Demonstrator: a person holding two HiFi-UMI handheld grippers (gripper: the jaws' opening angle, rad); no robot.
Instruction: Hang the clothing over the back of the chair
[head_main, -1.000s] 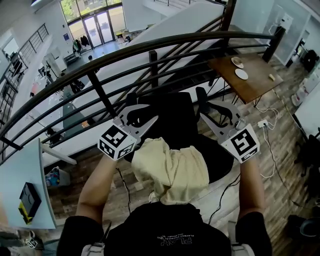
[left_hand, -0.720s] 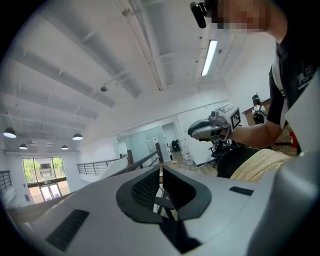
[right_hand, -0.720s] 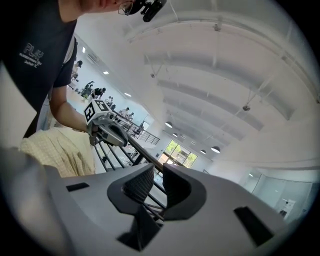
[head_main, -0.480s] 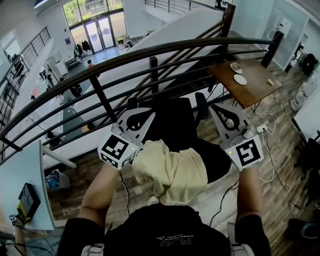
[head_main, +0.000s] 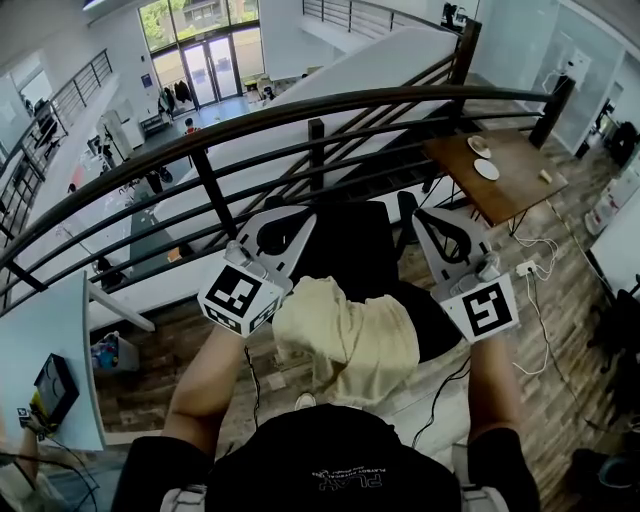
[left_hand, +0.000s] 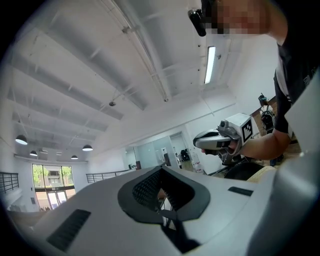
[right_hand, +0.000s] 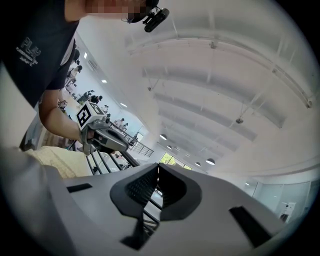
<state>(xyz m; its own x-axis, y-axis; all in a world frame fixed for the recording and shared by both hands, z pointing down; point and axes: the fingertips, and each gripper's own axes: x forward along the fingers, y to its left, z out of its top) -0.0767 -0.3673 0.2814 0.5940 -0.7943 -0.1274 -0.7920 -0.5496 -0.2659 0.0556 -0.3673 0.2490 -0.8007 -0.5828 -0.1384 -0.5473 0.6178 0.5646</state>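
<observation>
Clothing, a cream crumpled garment, sits draped over the near edge of the black chair, right in front of our chest. That edge looks like the backrest, but the cloth covers it, so we can't confirm. Folds hang down toward us, and dark seat shows beyond and to the right of the cloth.

Left gripper is held up at the cloth's left side with its tip over the chair. In its own view the jaws are pressed together with nothing between them. Right gripper mirrors it on the cloth's right, jaws also together and empty. Neither tool touches the garment. We see bare forearms behind both marker cubes, the left cube and the right cube.

Past the chair runs a dark curved railing, with a lower floor visible through it. A wooden table stands at upper right and carries two pale plates. White cables lie on the plank floor right of the chair. A white desk shows at lower left, with a black and yellow item on it.
</observation>
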